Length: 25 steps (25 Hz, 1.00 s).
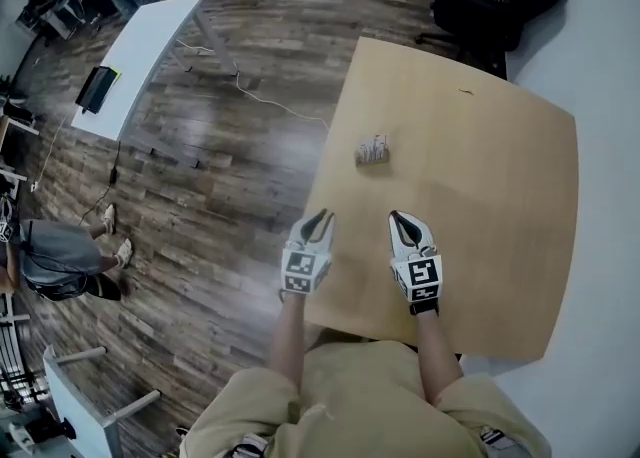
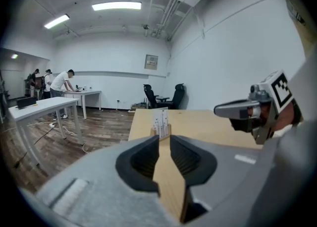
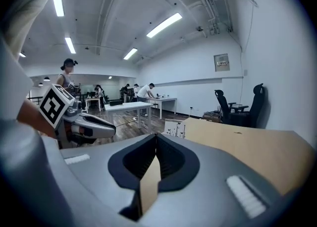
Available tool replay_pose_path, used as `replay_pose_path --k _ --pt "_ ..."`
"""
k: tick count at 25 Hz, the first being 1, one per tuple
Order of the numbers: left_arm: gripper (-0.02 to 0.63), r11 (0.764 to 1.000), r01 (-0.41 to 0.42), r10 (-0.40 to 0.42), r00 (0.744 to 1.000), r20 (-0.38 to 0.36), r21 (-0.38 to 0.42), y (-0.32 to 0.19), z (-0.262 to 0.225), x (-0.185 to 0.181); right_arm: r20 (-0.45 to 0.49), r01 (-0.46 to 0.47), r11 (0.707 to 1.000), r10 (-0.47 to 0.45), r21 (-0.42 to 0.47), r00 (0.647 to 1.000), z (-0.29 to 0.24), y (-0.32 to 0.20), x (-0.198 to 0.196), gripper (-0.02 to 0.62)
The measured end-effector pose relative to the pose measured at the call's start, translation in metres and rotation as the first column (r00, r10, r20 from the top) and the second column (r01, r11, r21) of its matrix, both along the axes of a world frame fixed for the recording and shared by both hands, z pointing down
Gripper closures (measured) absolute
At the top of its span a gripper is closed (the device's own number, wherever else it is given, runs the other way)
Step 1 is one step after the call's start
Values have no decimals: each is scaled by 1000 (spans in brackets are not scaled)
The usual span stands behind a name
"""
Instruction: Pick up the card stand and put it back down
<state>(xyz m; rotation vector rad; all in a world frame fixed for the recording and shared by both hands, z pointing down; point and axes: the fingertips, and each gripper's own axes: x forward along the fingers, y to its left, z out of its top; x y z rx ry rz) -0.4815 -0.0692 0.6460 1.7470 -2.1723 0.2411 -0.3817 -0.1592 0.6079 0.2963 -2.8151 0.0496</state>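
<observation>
Card stand (image 1: 372, 151) is sitting at twelve o'clock on the counter (image 1: 480, 196). We are holding the left claw (image 1: 322, 215) slightly apart and the right claw (image 1: 397, 216) together.

readable text: none anywhere.
wall sign (image 2: 151, 61): print too small to read.
card stand (image 1: 372, 151): dark marks, too blurred to read.

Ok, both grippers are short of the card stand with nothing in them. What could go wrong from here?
1. The left gripper has its jaws only narrowly apart and the right gripper has its jaws together. Unless one opens wider, it would likely shove or tip the small card stand instead of closing round it.
2. The stand sits near the left edge of the table, so a push from the right could slide it off toward the floor.
</observation>
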Motion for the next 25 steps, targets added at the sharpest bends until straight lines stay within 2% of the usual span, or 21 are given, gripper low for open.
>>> replay_pose_path --k 3,6,10,12,14,16,20,25 --pt "503 995 -88 89 996 22 -43 -29 17 -12 6 -16 998 16 -56 1000 18 -22 -11 591" --pt "462 981 -178 181 983 32 -82 -55 29 -22 -6 -25 996 25 -91 1000 34 -37 -19 591" --pt "400 959 -255 262 964 37 -124 -94 50 -44 -11 -35 992 33 -119 999 55 -61 -30 591" --pt "355 940 -305 312 950 23 -153 -111 63 -51 -11 -38 989 37 -145 999 66 -69 -34 591" --pt "239 912 -368 374 928 -3 -183 -124 75 -51 -15 -31 986 29 -166 999 76 -73 -36 591" --pt "191 880 -422 432 902 2 -219 -140 86 -53 -18 -20 985 17 -171 1000 82 -78 -40 591" --pt "189 837 -482 506 862 30 -260 -174 103 -60 -2 -14 983 14 -183 1000 88 -90 -46 591" --pt "202 807 -537 562 826 39 -246 -205 119 -57 -3 -13 983 13 -184 1000 99 -96 -52 591"
